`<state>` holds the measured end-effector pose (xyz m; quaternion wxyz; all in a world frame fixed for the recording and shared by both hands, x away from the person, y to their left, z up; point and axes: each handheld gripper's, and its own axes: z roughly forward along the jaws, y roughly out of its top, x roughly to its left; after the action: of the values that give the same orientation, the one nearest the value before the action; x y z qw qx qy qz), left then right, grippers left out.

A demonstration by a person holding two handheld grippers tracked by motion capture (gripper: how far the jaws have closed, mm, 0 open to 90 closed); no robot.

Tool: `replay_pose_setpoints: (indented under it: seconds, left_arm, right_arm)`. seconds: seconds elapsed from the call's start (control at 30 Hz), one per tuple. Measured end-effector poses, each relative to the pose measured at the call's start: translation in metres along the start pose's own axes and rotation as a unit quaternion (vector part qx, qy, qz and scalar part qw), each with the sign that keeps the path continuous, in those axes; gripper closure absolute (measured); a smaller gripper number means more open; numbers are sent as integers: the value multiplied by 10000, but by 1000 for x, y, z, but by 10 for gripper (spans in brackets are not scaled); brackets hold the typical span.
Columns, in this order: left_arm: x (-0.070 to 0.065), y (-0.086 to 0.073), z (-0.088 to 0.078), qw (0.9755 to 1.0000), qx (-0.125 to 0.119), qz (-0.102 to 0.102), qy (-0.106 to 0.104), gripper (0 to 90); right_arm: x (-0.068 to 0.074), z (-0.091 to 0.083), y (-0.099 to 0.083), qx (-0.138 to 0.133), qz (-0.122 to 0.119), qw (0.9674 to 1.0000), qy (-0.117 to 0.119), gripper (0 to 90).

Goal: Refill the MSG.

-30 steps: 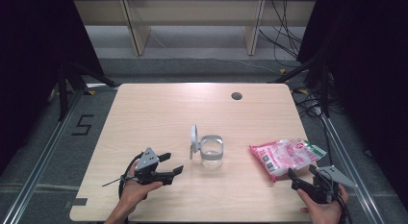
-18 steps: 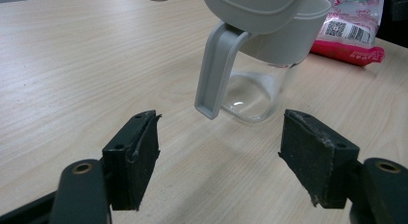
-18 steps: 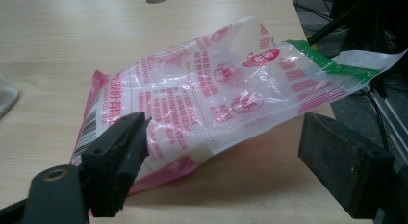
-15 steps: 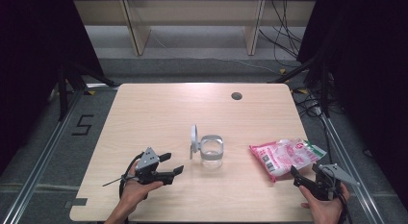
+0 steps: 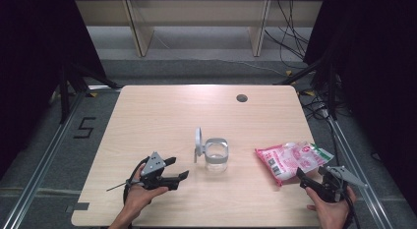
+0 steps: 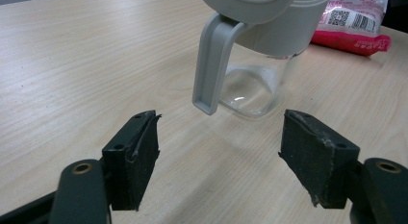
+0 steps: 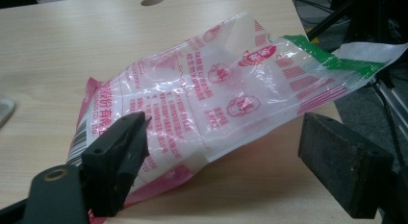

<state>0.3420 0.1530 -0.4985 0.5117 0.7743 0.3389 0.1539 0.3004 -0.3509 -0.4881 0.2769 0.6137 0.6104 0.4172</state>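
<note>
With jaws spread and empty, the left gripper (image 6: 219,152) faces the clear jar (image 6: 255,87), its grey hinged lid (image 6: 240,5) cut off above, while the equally open right gripper (image 7: 231,166) faces the pink bag (image 7: 211,104), whose contents are unreadable.
</note>
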Motion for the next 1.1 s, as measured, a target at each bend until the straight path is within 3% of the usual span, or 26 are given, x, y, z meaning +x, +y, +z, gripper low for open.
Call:
replay_pose_setpoints:
  seconds: [0.07, 0.1, 0.13, 0.17, 0.27, 0.3, 0.37, 0.4, 0.47, 0.53, 0.57, 0.6, 0.7, 0.77, 0.8, 0.87, 0.9, 0.93, 0.97, 1.0, 1.03, 1.1]
  left_arm:
    - [0, 0, 0, 10000, -31, -21, -27, 289]
    - [0, 0, 0, 10000, -31, 7, -55, 289]
    - [-1, 0, 0, 10000, -33, -1, -41, 289]
    - [-1, 0, 1, 10000, -46, -48, -51, 289]
    - [-2, -1, 1, 10000, -40, -20, -60, 289]
    - [-3, -1, 1, 10000, -33, -14, -31, 289]
    - [-3, -1, 1, 10000, -3, 11, -42, 289]
    - [-3, -2, 2, 10000, -1, 12, -80, 289]
    - [-4, -2, 2, 10000, -7, 18, -82, 288]
    - [-3, -2, 2, 10000, -17, 7, -76, 288]
    - [-3, -1, 1, 10000, 1, 38, -54, 288]
    - [-3, -2, 1, 10000, 8, 20, -62, 288]
    - [-4, -2, 3, 10000, -19, 17, -89, 288]
    - [-4, -2, 2, 10000, 9, 42, -57, 288]
    - [-3, -2, 3, 10000, 24, 55, -78, 288]
    - [-3, -3, 3, 10000, 15, 32, -70, 287]
    - [-3, -3, 3, 10000, 23, 17, -48, 287]
    - [-3, -3, 4, 10000, 13, 28, -81, 287]
    - [-3, -3, 4, 10000, 26, 16, -73, 287]
    - [-3, -4, 4, 10000, 31, 16, -61, 287]
    - [-3, -4, 4, 10000, 42, 23, -68, 287]
    - [-3, -3, 4, 9999, -1, 120, -117, 288]
  right_arm:
    - [-3, 2, 0, -39, 3, 10000, 51, 185]
    - [-2, 1, 0, 27, 155, 9999, 2, 185]
    - [-5, 1, 0, 60, 40, 10000, 13, 185]
    - [-2, 2, 0, 25, 182, 9998, -22, 185]
    - [-3, 6, 1, 9, 121, 9999, 5, 186]
    - [-5, 6, 1, 55, -51, 10000, -11, 186]
    - [-4, 6, 2, 103, 0, 9999, 15, 186]
    - [-2, 7, 2, 208, 175, 9996, -3, 186]
    - [-3, 10, 2, 102, 109, 9999, 7, 188]
    - [-6, 12, 3, 230, 88, 9997, 3, 189]
    - [-5, 13, 3, 223, 248, 9994, -40, 190]
    - [-8, 18, 3, 211, 397, 9989, 93, 190]
    - [-9, 22, 4, 278, 464, 9985, 60, 191]
    - [-10, 24, 4, 217, 371, 9991, 59, 192]
    - [-9, 26, 4, 230, 475, 9985, 138, 192]
    - [-10, 30, 5, 269, 366, 9989, 60, 192]
    - [-12, 33, 5, 193, 196, 9996, 91, 192]
    - [-7, 35, 6, 289, 517, 9982, 80, 198]
    - [-8, 36, 7, 348, 472, 9982, 89, 198]
    - [-13, 40, 7, 227, 253, 9993, 151, 198]
    - [-10, 42, 8, 338, 570, 9976, 191, 202]
    - [-11, 45, 7, 311, 557, 9978, 186, 209]
